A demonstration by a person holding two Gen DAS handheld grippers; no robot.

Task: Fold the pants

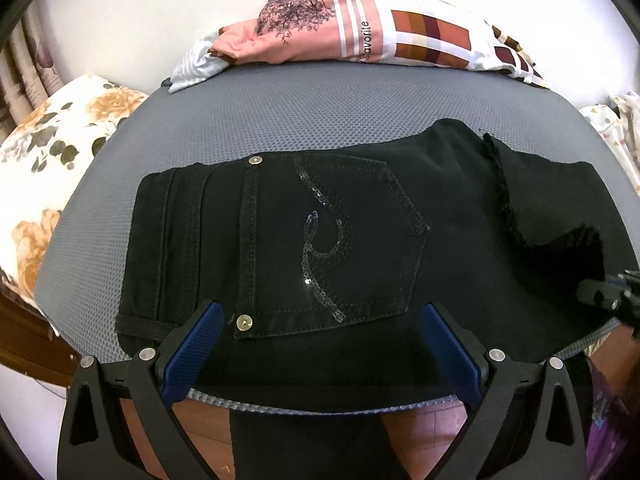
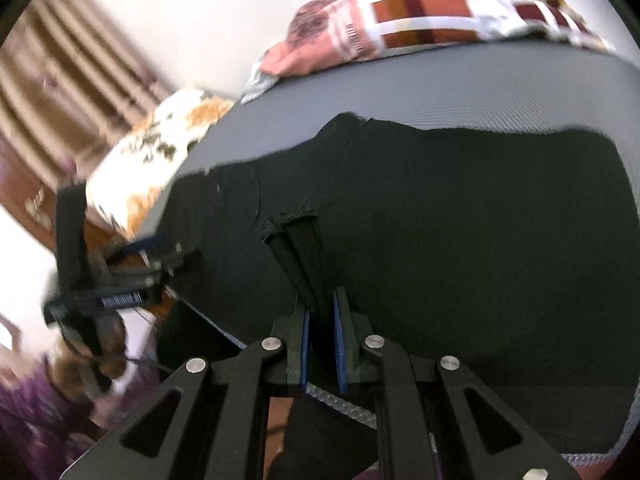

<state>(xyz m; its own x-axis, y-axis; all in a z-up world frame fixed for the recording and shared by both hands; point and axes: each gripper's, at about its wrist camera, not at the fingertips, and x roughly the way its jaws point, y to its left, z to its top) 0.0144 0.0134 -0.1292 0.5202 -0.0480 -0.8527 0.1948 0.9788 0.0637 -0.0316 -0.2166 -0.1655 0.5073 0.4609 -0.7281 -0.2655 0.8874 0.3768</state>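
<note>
Black pants (image 1: pixel 320 232) lie across a grey mesh pad (image 1: pixel 280 112), back pocket with a sequin swirl facing up. Part of them hangs over the pad's near edge. My left gripper (image 1: pixel 320 320) is open, its blue pads spread wide just above the pants near the pocket. My right gripper (image 2: pixel 322 300) is shut on a frayed hem of the pants (image 2: pixel 304 248) and holds that fold lifted over the rest of the pants (image 2: pixel 460 220). The right gripper's tip shows at the right edge of the left wrist view (image 1: pixel 608 292). The left gripper shows blurred in the right wrist view (image 2: pixel 156 252).
A pile of folded clothes, pink and checked (image 1: pixel 380 28), lies at the pad's far edge. A floral cushion (image 1: pixel 48 160) sits to the left. Curtains (image 1: pixel 24 56) hang at the far left. A white wall stands behind.
</note>
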